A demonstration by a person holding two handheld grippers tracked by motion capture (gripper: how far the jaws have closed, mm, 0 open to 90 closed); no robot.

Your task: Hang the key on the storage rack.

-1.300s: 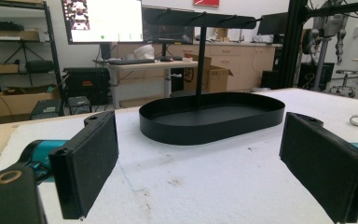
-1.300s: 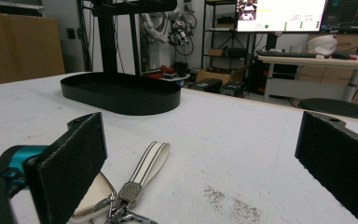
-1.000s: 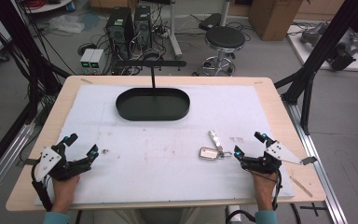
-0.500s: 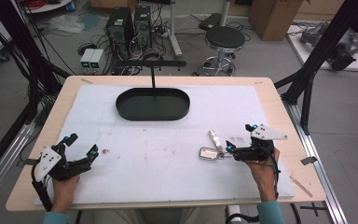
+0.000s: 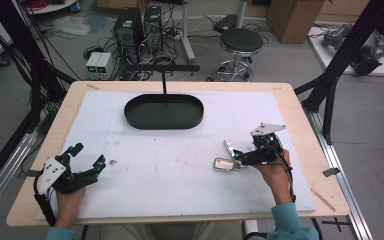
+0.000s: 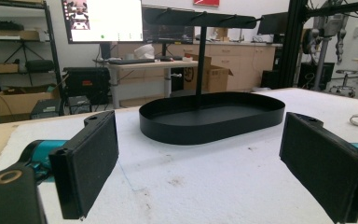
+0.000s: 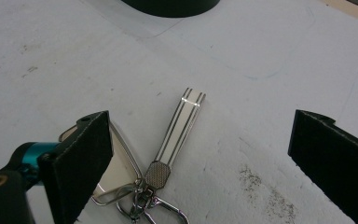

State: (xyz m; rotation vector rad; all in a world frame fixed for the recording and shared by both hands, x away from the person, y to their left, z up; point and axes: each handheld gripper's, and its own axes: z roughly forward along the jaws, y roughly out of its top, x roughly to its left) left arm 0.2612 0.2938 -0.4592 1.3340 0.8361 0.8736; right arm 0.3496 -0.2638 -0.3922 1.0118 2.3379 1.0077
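We see a metal keychain (image 7: pixel 168 158) lying flat on the white mat (image 5: pixel 180 165), right of centre and toward the near edge, a flat striped bar joined by rings to a clasp and a rounded plate. In the right gripper view the bar's long axis runs from the ring cluster close to the camera up and slightly right, away from it, so it lies roughly along the claw's own line of sight. The right gripper (image 5: pixel 240 156) is just beside the keychain on its right, its jaws spread wide with the keychain low between them, nearer the left jaw; nothing is clamped. We judge this hand far the nearer for a pickup, needing a short advance and descent. The left gripper (image 5: pixel 86 161) rests well apart at the near left, jaws likewise apart and holding nothing. The black oval tray (image 5: pixel 163 111) with its upright stand sits at the far centre, leaving bare mat between it and the keychain.
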